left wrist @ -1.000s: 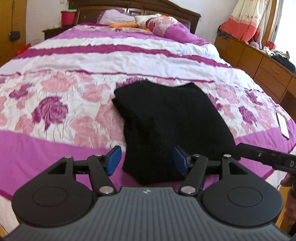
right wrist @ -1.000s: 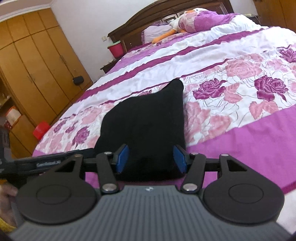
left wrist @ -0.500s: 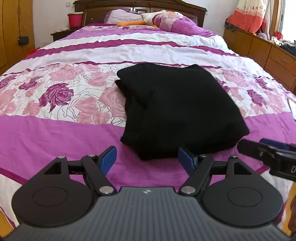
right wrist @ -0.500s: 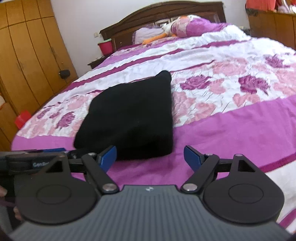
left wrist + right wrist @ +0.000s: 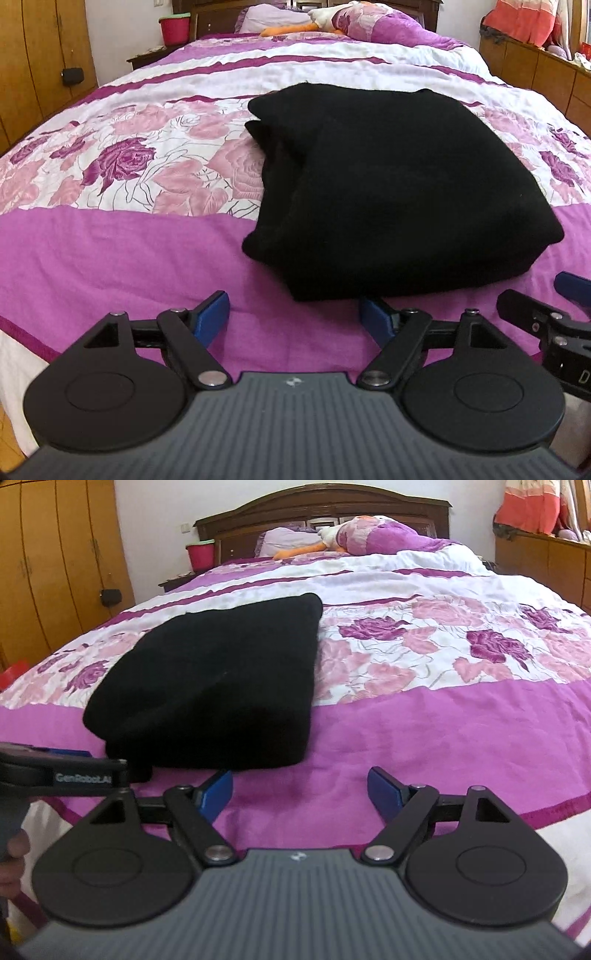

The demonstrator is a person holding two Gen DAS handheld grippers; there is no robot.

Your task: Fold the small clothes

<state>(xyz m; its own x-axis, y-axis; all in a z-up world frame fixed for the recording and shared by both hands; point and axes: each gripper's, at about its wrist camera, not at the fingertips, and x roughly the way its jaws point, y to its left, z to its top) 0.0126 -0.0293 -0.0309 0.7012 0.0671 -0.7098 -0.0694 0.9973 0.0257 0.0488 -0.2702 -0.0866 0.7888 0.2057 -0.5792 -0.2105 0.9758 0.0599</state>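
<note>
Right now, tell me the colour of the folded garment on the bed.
Plain black folded garment, clearest in the left wrist view.

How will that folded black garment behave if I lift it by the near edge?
The black garment looks like soft knit, so it will probably droop. Its layers lie loose at the left side, so lifting one edge may undo the fold. Pushed, it would likely drag and bunch on the quilted bedspread, not slide.

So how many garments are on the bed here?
1: a folded black garment lying on the floral bedspread near the foot of the bed, ahead of both grippers. Pieces folded inside it wouldn't show.
</note>
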